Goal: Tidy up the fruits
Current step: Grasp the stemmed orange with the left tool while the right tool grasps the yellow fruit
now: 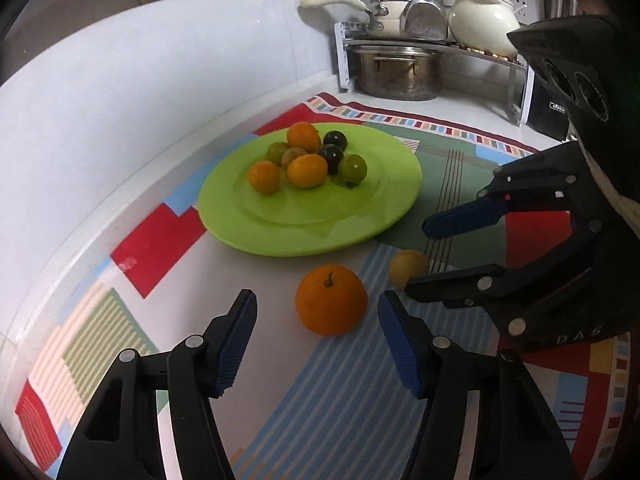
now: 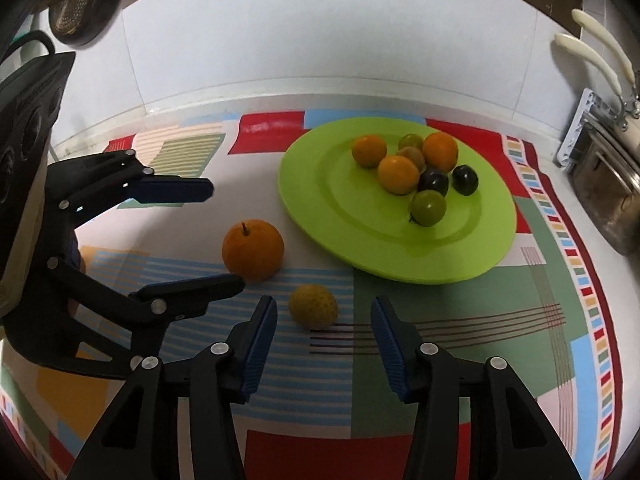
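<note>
A green plate (image 1: 360, 216) (image 2: 320, 208) holds several small orange, green and dark fruits. A large orange (image 1: 331, 305) (image 2: 253, 249) lies on the patterned mat just in front of my open left gripper (image 1: 318, 314), between the lines of its fingers. A small yellow fruit (image 1: 408, 268) (image 2: 313, 306) lies beside it, just ahead of my open right gripper (image 2: 324, 318). The right gripper also shows in the left wrist view (image 1: 418, 254), and the left gripper in the right wrist view (image 2: 226, 236). Both are empty.
A colourful mat (image 1: 320, 380) (image 2: 440, 320) covers the white counter. A rack (image 1: 436, 46) with steel pots, pans and a cream pot stands in the far corner. A white wall (image 2: 320, 32) runs behind the plate.
</note>
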Available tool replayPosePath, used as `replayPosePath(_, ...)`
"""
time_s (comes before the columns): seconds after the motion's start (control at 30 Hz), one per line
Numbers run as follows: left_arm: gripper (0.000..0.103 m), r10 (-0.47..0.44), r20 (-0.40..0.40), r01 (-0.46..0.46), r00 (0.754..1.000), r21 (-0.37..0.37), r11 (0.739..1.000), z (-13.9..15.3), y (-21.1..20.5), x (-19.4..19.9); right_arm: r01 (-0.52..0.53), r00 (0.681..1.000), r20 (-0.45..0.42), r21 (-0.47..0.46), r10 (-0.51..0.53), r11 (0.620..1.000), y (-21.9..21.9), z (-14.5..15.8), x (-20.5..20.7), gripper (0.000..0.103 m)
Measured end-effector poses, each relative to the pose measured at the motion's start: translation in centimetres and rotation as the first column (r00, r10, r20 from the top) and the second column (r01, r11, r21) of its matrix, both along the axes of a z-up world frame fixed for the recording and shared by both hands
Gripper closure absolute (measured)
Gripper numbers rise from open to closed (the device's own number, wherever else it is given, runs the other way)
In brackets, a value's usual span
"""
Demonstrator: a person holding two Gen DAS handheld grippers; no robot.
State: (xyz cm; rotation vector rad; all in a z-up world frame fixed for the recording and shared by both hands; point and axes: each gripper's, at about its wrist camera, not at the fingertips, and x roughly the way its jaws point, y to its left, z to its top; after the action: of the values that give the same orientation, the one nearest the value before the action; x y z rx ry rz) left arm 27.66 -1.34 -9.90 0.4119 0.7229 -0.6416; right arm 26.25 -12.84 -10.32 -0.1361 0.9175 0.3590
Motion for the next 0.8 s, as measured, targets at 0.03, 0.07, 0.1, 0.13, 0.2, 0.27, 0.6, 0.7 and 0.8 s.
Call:
replayPosePath(0.03,0.044,-0.004,-0.003,0.004,1.000,-0.003,1.000,-0.1,-0.1,0.1,-0.001,1.000,-0.008,0.009,0.001,1.000,-0.1,-0.1,0.1,0.057)
replayPosePath(0.07,0.047,-0.008,-0.013,0.008,1.000,-0.005,1.000,-0.2,-0.2,0.2,-0.001,1.000,-0.013,0.012,0.002,1.000,-0.2,-0.2,0.2,0.058)
replayPosePath(0.1,0.048,-0.010,-0.027,0.009,1.000,-0.009,1.000,-0.3,-0.3,0.3,0.000,1.000,-0.018,0.016,0.001,1.000,-0.2,-0.3,0.3,0.058)
replayPosePath(0.13,0.051,-0.010,-0.038,0.010,0.999,-0.015,1.000,-0.3,-0.4,0.4,0.001,1.000,-0.029,0.027,-0.001,1.000,-0.4,-0.5,0.5,0.060)
replayPosePath(0.2,0.053,-0.010,-0.061,0.008,0.998,-0.027,1.000,-0.5,-0.4,0.6,0.003,0.999,-0.051,0.052,0.000,0.999,-0.5,-0.7,0.7,0.064)
replayPosePath(0.27,0.058,-0.006,-0.076,0.003,0.997,-0.037,0.999,-0.6,-0.5,0.8,0.007,0.998,-0.059,0.062,-0.003,0.998,-0.6,-0.9,0.8,0.067)
replayPosePath(0.6,0.063,0.034,-0.093,-0.039,0.995,-0.045,0.998,-0.2,-0.4,0.4,0.013,0.998,-0.060,0.092,-0.008,0.996,-0.7,-1.0,0.5,0.074)
replayPosePath(0.7,0.063,0.056,-0.099,-0.062,0.993,-0.057,0.996,0.2,-0.3,0.0,0.022,0.998,-0.057,0.099,-0.016,0.995,-0.9,-0.7,0.3,0.074)
replayPosePath(0.8,0.063,0.070,-0.087,-0.075,0.994,-0.058,0.995,0.8,-0.4,-0.6,0.031,0.998,-0.052,0.106,-0.026,0.994,-1.2,-0.3,0.0,0.074)
